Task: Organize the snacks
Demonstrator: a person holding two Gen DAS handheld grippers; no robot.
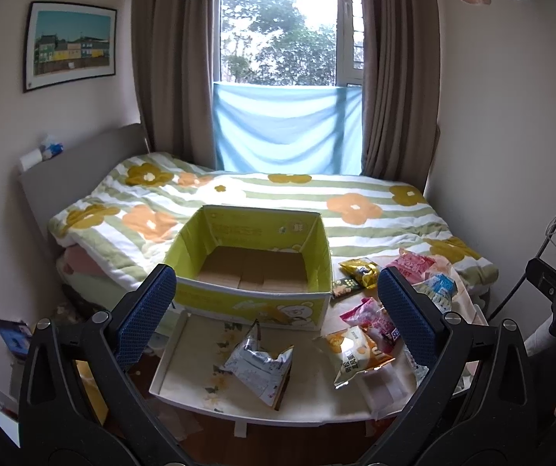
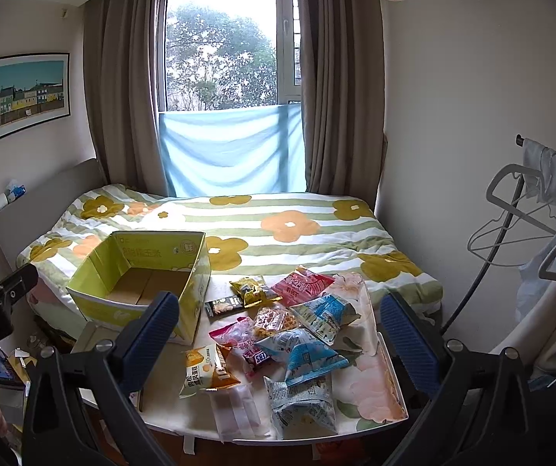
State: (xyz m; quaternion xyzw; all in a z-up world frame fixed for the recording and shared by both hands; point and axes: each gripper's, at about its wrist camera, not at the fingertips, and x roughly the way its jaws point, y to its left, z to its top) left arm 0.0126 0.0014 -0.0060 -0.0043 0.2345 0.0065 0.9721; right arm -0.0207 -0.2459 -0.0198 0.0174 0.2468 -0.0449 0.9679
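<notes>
The green box (image 2: 138,272) is showing matt printed cardboard, with raw brown board lying inside. The snack packets (image 2: 301,353) are glinting as glossy crinkled plastic and foil. The bed's quilt (image 2: 278,229) is looking like soft, puffy cloth. Each hand-held gripper's pads (image 1: 146,310) are wearing dimpled blue rubber on matt black plastic.

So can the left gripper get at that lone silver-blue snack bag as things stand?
Probably yes: the left gripper is open, and the silver-blue snack bag lies alone on the table with nothing between.
</notes>
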